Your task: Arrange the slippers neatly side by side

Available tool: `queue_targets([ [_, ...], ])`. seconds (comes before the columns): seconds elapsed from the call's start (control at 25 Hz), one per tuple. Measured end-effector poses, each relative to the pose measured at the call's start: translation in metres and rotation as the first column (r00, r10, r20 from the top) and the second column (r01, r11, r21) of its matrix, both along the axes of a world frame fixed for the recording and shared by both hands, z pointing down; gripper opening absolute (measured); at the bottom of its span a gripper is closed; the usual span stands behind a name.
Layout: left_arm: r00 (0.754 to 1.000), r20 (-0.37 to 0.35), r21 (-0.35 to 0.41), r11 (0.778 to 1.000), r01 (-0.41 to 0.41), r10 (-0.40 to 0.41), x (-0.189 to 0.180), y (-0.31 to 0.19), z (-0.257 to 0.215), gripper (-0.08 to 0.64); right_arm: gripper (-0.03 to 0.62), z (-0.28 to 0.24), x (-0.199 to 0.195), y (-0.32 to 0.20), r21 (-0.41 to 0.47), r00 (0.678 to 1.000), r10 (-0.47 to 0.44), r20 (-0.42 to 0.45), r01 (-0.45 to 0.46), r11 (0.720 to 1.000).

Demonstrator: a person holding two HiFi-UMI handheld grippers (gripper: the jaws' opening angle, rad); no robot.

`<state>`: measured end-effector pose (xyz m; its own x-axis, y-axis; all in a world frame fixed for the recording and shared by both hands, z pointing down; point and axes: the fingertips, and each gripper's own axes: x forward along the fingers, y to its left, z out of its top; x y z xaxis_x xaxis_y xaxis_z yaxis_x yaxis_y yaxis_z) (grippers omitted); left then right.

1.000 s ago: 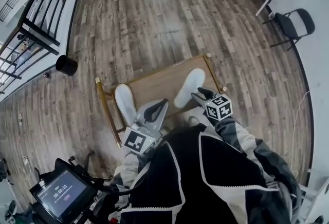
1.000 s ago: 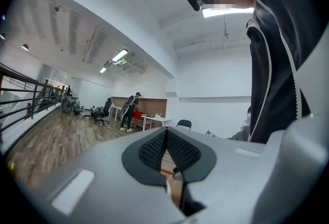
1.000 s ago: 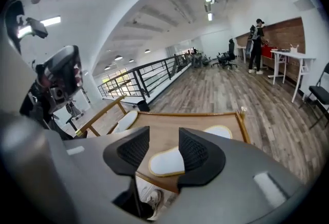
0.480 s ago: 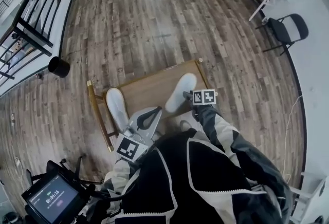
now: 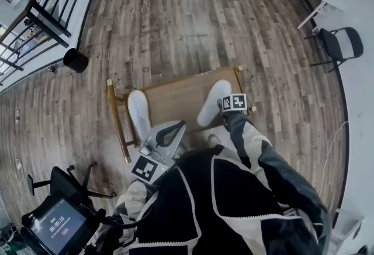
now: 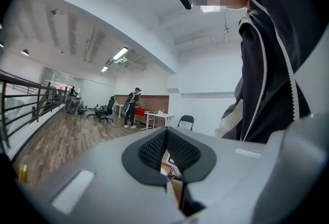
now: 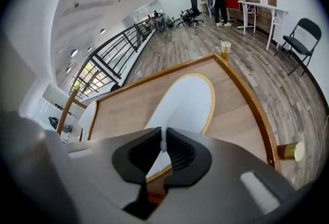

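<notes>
Now, gold-rimmed oval white slipper [image 7: 187,99].

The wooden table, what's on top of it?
Two white slippers apart: left slipper, and right slipper with the right gripper closing its jaws on it. Arms cover table's near side.

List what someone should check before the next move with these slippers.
1. Right gripper on the right white fabric slipper with gold trim: ok, jaws closing on its thin near edge.
2. Left gripper free: ok, shut with nothing between its jaws.
3. Left white fabric slipper lying on the gold-framed wooden table: ok.
4. Slippers side by side: not ok, they lie far apart.
5. Table between the slippers bare: ok.
6. Grip firm enough to drag or lift: cannot tell.
</notes>
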<state>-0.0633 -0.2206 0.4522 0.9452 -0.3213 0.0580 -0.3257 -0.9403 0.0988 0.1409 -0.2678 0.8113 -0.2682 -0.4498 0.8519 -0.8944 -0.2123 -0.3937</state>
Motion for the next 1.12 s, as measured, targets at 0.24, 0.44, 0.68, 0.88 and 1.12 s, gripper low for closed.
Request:
queue_targets([
  [0.24, 1.0, -0.003, -0.011, 1.0, 0.018, -0.018, -0.002, -0.006, 0.002, 0.018, 0.028, -0.006, 0.003, -0.002, 0.027, 1.0, -0.002, -0.009, 0.002, 1.0],
  [0.44, 0.999, -0.02, -0.02, 0.999, 0.029, -0.03, 0.0, -0.011, -0.001, 0.018, 0.028, -0.044, -0.012, -0.016, 0.144, 0.994, -0.097, -0.052, 0.104, 0.984],
  [0.68, 0.998, -0.042, -0.023, 0.999, 0.037, -0.038, 0.005, -0.016, -0.004, 0.018, 0.025, -0.139, -0.06, -0.032, 0.428, 0.964, -0.248, -0.1, 0.266, 0.863],
  [0.88, 0.992, -0.114, 0.017, 0.999, 0.048, -0.045, 0.007, -0.02, -0.021, 0.018, 0.025, -0.243, -0.102, -0.016, 0.629, 0.889, -0.365, -0.276, 0.454, 0.631],
  [1.12, 0.993, -0.071, -0.009, 0.995, 0.095, -0.096, -0.006, -0.026, -0.011, 0.018, 0.025, -0.324, -0.127, 0.016, 0.73, 0.851, -0.39, -0.352, 0.51, 0.455],
])
